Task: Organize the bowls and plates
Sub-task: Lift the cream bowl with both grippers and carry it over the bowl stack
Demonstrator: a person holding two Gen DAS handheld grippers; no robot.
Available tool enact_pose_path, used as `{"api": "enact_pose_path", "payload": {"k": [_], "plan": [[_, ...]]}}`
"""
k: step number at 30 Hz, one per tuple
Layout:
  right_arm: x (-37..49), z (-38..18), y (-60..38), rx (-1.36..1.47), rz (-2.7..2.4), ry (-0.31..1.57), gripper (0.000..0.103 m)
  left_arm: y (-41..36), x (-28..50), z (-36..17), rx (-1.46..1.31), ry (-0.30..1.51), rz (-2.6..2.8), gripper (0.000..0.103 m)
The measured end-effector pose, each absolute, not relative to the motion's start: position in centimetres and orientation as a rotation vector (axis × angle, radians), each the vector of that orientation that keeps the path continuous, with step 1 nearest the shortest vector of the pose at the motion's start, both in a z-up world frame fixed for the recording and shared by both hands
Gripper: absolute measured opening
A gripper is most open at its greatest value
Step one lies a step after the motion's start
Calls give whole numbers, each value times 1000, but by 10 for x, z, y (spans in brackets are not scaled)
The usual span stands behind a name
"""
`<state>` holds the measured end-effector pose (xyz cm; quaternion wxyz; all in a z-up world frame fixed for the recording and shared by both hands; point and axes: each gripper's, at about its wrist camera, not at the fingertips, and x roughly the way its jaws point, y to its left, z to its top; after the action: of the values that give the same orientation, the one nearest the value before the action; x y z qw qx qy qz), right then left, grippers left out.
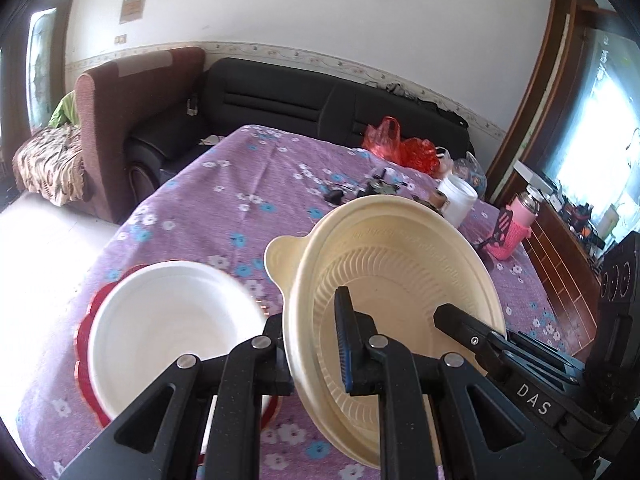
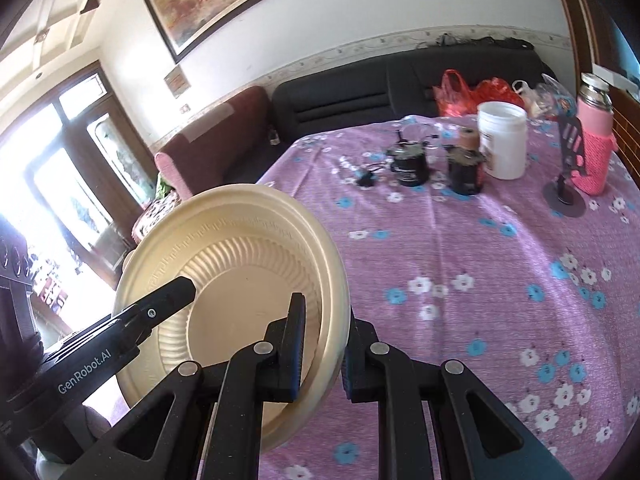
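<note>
A cream ribbed bowl (image 1: 400, 264) is held tilted above the purple flowered table (image 1: 224, 200). My left gripper (image 1: 312, 344) is shut on its left rim. My right gripper (image 2: 320, 344) is shut on its right rim; the same cream bowl (image 2: 240, 264) fills the left of the right wrist view. The right gripper's finger (image 1: 460, 320) reaches into the bowl in the left view, and the left gripper's finger (image 2: 168, 296) does so in the right view. A white bowl (image 1: 172, 328) sits on a red plate (image 1: 86, 344) at the table's near left.
At the far side of the table stand a white tub (image 2: 502, 144), two dark jars (image 2: 412, 164), a pink-sleeved flask (image 2: 594, 140), a small black stand (image 2: 566, 188) and red plastic bags (image 2: 460, 96). A black sofa (image 1: 320, 104) and a brown armchair (image 1: 132, 120) are beyond.
</note>
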<state>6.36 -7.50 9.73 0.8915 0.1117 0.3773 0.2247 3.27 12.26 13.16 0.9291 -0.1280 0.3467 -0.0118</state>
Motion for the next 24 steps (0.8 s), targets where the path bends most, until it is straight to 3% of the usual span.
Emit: {"api": "enact_pose_path", "payload": {"k": [24], "plan": [[43, 98, 48, 68, 586, 819, 18, 226, -14, 125, -342, 661, 140, 15]]}}
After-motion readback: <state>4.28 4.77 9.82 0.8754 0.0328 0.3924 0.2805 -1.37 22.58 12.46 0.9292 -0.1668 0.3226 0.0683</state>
